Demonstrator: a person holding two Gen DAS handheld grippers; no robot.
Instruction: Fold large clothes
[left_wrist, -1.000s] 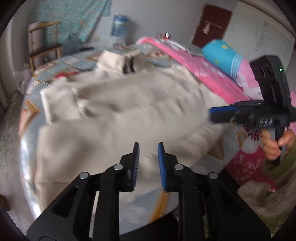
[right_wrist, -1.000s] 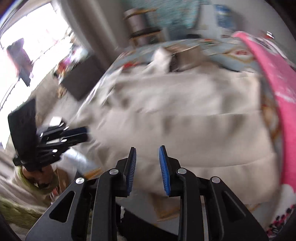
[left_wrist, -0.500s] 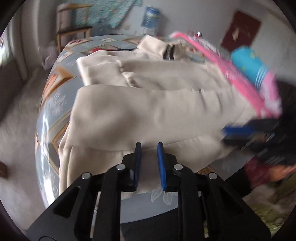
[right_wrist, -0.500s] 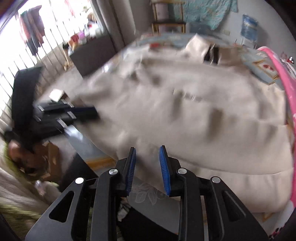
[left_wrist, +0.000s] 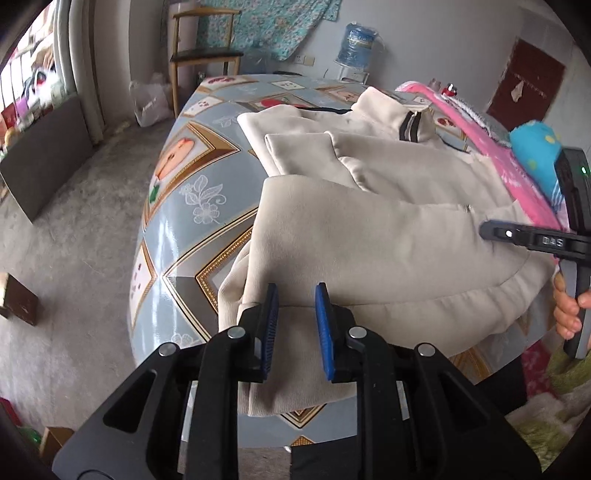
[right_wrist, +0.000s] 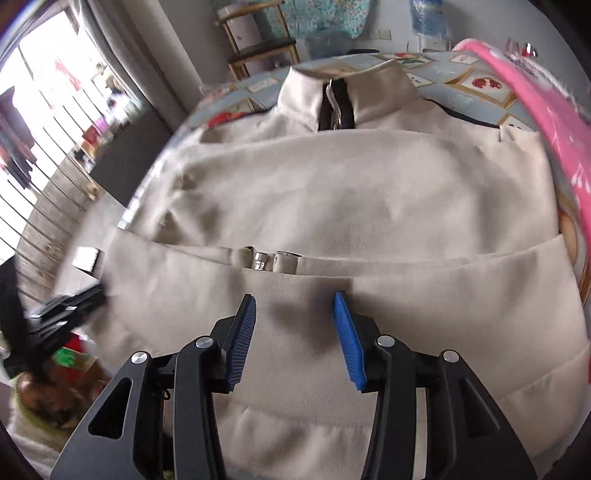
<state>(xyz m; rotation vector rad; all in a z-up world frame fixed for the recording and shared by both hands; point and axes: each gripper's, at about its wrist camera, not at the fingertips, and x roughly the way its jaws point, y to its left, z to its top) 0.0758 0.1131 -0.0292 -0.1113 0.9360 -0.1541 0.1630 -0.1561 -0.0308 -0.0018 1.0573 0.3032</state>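
A beige zip-up jacket (left_wrist: 369, 229) lies front up on a round table (left_wrist: 192, 206) with a patterned cloth. Its sleeves are folded across the chest, and its stand collar (right_wrist: 347, 96) points away. My left gripper (left_wrist: 295, 295) hovers over the jacket's near left hem corner, its blue pads a narrow gap apart with nothing between them. My right gripper (right_wrist: 295, 306) hangs just above the lower front, below the zip pull (right_wrist: 266, 258). Its jaws are opening and hold no fabric. It also shows at the right edge of the left wrist view, held by a hand (left_wrist: 565, 310).
A pink blanket (left_wrist: 491, 147) and a blue pillow (left_wrist: 535, 144) lie along the table's right side. A wooden chair (left_wrist: 203, 55) and a water bottle (left_wrist: 356, 44) stand behind the table. A dark board (left_wrist: 40, 166) leans at the left, over grey floor.
My left gripper has swung to the jacket's left hem corner, and the view now shows the table's left edge. My right gripper has moved in over the lower front and its jaws have widened.
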